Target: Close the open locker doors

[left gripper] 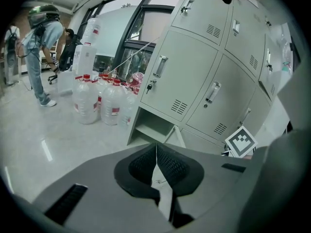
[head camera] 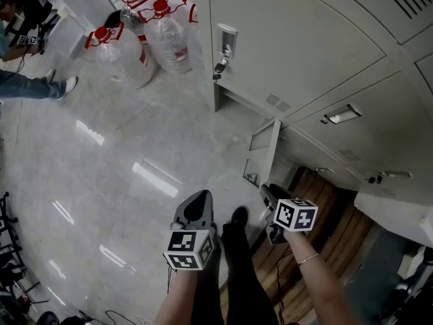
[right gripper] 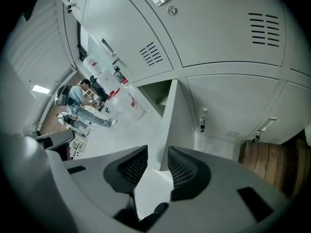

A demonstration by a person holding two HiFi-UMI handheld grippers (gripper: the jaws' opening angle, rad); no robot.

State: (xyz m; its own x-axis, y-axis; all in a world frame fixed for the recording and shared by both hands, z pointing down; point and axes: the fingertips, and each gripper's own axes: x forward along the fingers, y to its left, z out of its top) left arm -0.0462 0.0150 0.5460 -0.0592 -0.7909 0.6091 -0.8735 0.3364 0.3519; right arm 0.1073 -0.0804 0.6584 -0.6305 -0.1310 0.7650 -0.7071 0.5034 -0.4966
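The open door (head camera: 262, 147) belongs to the bottom compartment at the left end of the lockers (head camera: 304, 46) and stands swung out over the floor (head camera: 122, 168). The right gripper (head camera: 272, 193) hovers just beside the door's lower outer corner. Its jaws are apart, the door's edge lies in line with the gap, and neither pad presses on it. The left gripper (head camera: 196, 205) hangs over the floor to the left, its jaws closed together on nothing. Bottles (head camera: 162, 32) stand on the floor past the lockers' end.
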